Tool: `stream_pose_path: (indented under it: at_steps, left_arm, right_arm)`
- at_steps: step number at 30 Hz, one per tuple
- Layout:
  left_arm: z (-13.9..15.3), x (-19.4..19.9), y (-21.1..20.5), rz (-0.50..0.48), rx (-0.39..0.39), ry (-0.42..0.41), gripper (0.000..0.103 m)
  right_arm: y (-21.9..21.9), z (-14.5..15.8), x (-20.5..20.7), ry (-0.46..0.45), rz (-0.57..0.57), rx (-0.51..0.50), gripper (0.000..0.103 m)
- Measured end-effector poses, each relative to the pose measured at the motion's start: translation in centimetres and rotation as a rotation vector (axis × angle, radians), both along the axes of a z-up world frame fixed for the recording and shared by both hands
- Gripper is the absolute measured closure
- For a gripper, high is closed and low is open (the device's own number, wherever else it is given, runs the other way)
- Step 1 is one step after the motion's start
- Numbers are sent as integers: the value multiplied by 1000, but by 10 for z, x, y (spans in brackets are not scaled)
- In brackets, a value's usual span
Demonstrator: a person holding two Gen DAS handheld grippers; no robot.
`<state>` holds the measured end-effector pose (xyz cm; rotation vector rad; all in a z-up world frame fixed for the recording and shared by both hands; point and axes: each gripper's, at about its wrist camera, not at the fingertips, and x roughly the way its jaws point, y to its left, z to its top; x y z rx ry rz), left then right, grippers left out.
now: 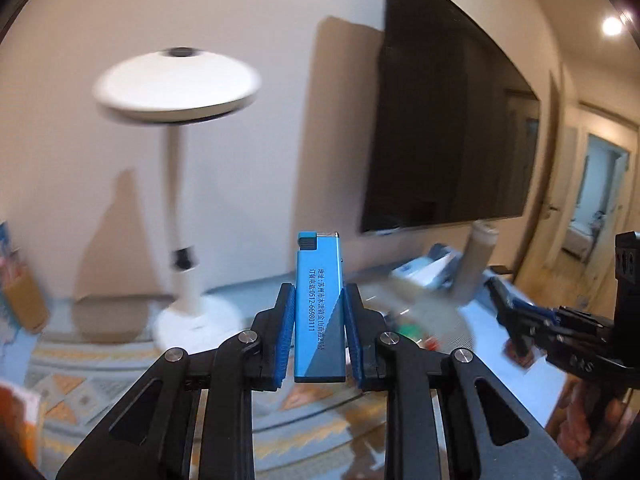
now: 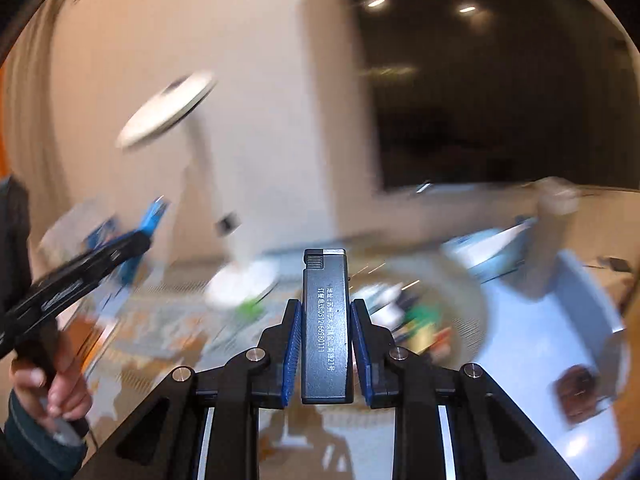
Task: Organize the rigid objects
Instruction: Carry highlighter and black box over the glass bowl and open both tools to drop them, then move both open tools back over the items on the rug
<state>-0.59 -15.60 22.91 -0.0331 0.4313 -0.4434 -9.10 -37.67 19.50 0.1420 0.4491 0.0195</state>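
Two lighters | left gripper (image 1: 319, 312) clamps blue lighter (image 1: 319, 308) upright between pads | right gripper (image 2: 325, 330) clamps black lighter (image 2: 326, 324) likewise

Right wrist background: smeared throughout; items on the table (image 2: 552, 320) unreadable.
White lamp (image 1: 176, 84): head motion-blurred in both views.
Left gripper (image 2: 154, 216) seen from the right camera: fingertips blurred, grip unclear.
Right gripper (image 1: 506, 308) seen from the left camera: cut by frame edge.
Boxes behind the blue lighter (image 1: 319, 308): blurred, labels illegible.
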Motion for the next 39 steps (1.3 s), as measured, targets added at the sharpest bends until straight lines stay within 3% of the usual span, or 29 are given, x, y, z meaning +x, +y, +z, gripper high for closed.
stream_pose_path:
  at_steps: [4, 9, 14, 15, 16, 17, 19, 23, 29, 31, 34, 39]
  left_arm:
    - [-20, 40, -49, -70, 9, 82, 82]
    - [-83, 83, -104, -136, 67, 246, 82]
    - [-110, 95, -128, -190, 91, 305, 82]
    - [-111, 95, -128, -200, 83, 311, 75]
    - [-110, 94, -125, -194, 82, 313, 41]
    - [-108, 93, -122, -169, 81, 302, 15]
    - [-94, 80, -104, -102, 48, 220, 15]
    - [-72, 55, -64, -50, 8, 179, 15]
    - [-36, -3, -2, 54, 49, 30, 14]
    - [-25, -16, 14, 67, 44, 2, 14]
    - [-7, -44, 38, 13, 35, -27, 15]
    - [9, -81, 66, 97, 85, -93, 12]
  right_arm:
    - [-27, 1, 10, -17, -128, -63, 79]
    - [-55, -48, 59, 153, -143, 12, 79]
    - [-59, -77, 85, 228, -164, -1, 78]
    - [-59, -75, 85, 219, -166, -2, 76]
    - [-60, -71, 83, 199, -169, 0, 71]
    - [-57, -67, 77, 185, -171, 1, 68]
    - [-57, -60, 71, 156, -166, 7, 56]
    - [-39, -45, 49, 128, -129, 2, 52]
    - [15, -27, 23, 107, -40, -9, 46]
    - [40, -20, 13, 88, -13, -45, 43]
    - [75, -12, 2, 59, 18, -104, 40]
    - [117, -6, -6, 52, 100, -125, 39]
